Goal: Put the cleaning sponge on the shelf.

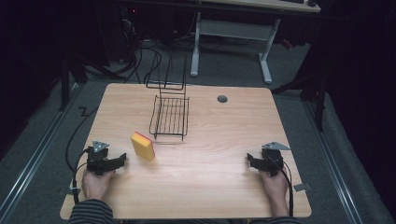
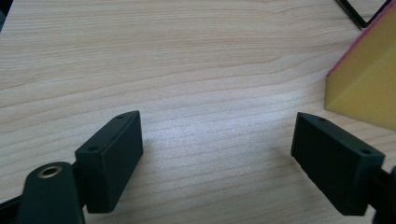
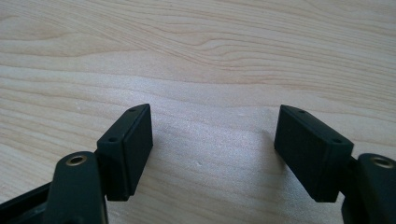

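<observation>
Two tools are resting low on the pale wooden surface point(image 1: 210, 154), jaws spread wide and gripping nothing. Left tool point(image 1: 122, 158) is sitting just beside the yellow, pink-topped sponge block point(image 1: 143, 145), probably to grasp it; right tool point(image 1: 250, 161) is waiting well apart. Black wire rack point(image 1: 170, 116) is standing behind the sponge.

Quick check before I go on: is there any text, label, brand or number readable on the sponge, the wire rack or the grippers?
None: no readable text in these views.
The sponge, yellow with a red face, is plain.
The wire rack has no tag.
The left gripper and right gripper, both open, show bare black jaws.
The table shows wood grain and no print.
</observation>
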Tool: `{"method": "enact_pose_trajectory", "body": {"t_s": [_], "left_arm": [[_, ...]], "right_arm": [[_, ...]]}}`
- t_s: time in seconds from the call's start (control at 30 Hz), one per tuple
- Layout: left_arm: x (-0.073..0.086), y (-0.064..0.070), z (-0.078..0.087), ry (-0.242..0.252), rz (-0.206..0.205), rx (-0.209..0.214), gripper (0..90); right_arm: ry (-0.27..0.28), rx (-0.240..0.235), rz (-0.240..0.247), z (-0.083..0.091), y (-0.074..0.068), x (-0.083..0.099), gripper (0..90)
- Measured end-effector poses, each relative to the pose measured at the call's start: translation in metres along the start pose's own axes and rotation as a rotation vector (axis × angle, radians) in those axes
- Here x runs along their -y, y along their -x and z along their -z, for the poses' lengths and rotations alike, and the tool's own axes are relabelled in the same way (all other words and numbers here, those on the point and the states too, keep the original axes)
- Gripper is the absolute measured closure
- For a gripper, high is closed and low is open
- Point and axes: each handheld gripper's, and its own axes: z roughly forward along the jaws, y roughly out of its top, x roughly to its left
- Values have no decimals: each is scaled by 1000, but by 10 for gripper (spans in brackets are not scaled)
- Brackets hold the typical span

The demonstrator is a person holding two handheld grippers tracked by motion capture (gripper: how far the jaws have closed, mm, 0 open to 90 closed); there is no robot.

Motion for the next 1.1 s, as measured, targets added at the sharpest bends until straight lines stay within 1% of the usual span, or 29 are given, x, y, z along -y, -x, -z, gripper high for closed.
{"method": "enact_pose_trajectory", "body": {"t_s": [0.03, 0.07, 0.1, 0.17, 0.3, 0.4, 0.43, 0.47, 0.6, 0.7, 0.77, 0.83, 0.93, 1.03, 1.1], "left_arm": [[0, 0, 0, -5, 0, -3, 147], [0, 0, 0, -7, -4, -12, 147], [0, 1, -1, -9, -5, -15, 124], [0, 1, 0, -4, -5, -13, 96], [-1, -1, 5, 12, 2, -2, 85], [-3, -2, 10, 18, 0, 14, 70], [-8, -1, 16, 25, -2, 23, 63], [-8, -1, 16, 25, -2, 23, 51], [-17, 4, 31, 73, -22, 37, 34], [-21, 9, 42, 98, -50, 62, 29], [-22, 12, 48, 99, -64, 77, 27], [-21, 14, 53, 107, -69, 84, 26], [-19, 17, 58, 116, -62, 98, 23], [-17, 21, 61, 117, -63, 115, 21], [-15, 23, 61, 104, -62, 134, 26]], "right_arm": [[0, 0, 0, 0, 0, 0, 282], [0, 0, 0, 0, 0, 0, 282], [-1, 0, -2, 0, 0, 0, 282], [0, 0, -2, 0, 0, 0, 282], [-1, 0, -2, 0, 0, 0, 282], [0, 0, 0, 0, 0, 0, 282], [0, 0, 0, 0, 0, 0, 282], [0, 0, 0, 0, 0, 0, 282], [0, 0, 1, 0, 0, 0, 282], [0, 0, 0, 0, 0, 0, 282], [0, 0, 0, 0, 0, 0, 281], [0, 0, 1, 0, 0, 0, 282], [1, 0, -1, 0, 0, 0, 281], [0, 1, -1, 0, 0, 0, 281], [-1, 0, -1, 0, 0, 0, 281]]}}
